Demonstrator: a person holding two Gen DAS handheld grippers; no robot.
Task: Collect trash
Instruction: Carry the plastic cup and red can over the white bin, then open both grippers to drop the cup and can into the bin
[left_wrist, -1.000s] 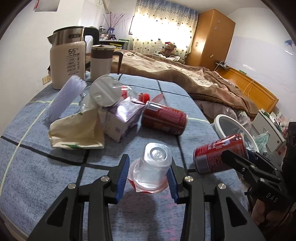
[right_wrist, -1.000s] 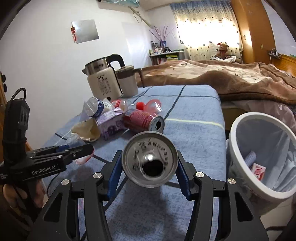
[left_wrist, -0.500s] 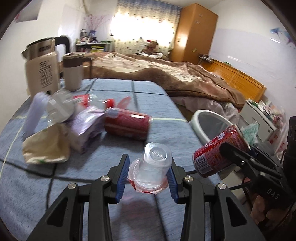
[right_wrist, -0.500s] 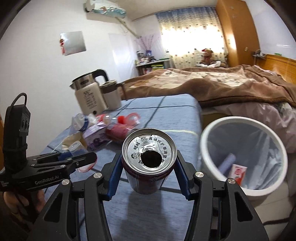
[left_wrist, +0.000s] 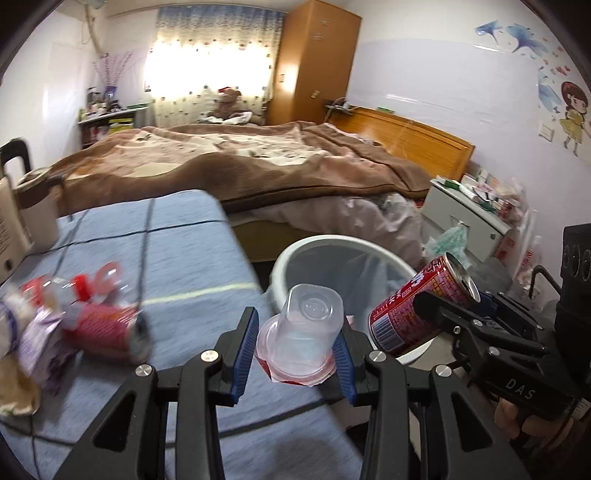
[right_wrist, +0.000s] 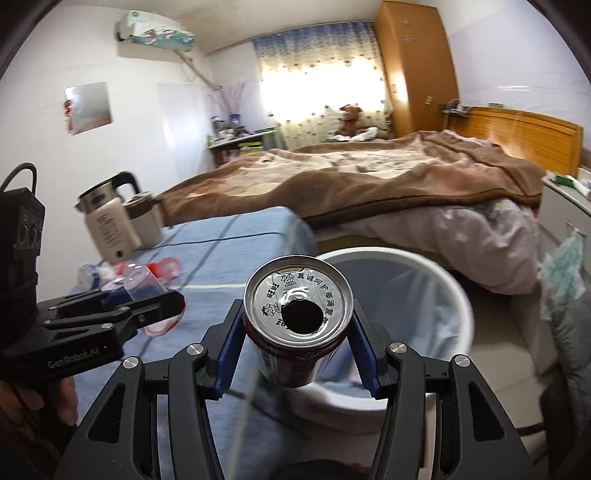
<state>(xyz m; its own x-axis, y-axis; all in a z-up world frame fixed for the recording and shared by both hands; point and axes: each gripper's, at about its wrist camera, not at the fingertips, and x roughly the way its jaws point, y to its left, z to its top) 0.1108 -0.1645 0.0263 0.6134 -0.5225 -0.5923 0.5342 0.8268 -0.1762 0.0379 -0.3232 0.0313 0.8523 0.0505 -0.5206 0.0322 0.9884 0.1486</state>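
Note:
My left gripper (left_wrist: 297, 343) is shut on a clear plastic cup (left_wrist: 303, 332), held at the table's right edge beside the white trash bin (left_wrist: 295, 251). My right gripper (right_wrist: 295, 343) is shut on an opened red drink can (right_wrist: 297, 306), held above the near rim of the bin (right_wrist: 458, 291). The can also shows in the left wrist view (left_wrist: 417, 306), and the cup in the right wrist view (right_wrist: 142, 282). More trash lies on the blue tablecloth: another red can (left_wrist: 103, 325), a purple carton (left_wrist: 40, 343) and a crushed bottle (left_wrist: 74, 284).
A kettle (right_wrist: 107, 221) and a mug (right_wrist: 144, 218) stand at the table's far left. A bed with a brown blanket (right_wrist: 369, 177) lies behind the table and bin. A white nightstand (left_wrist: 465, 218) with clutter is at the right.
Both grippers have swung right, off the table toward the bin, carrying the cup and the can. The bin now fills more of both views.

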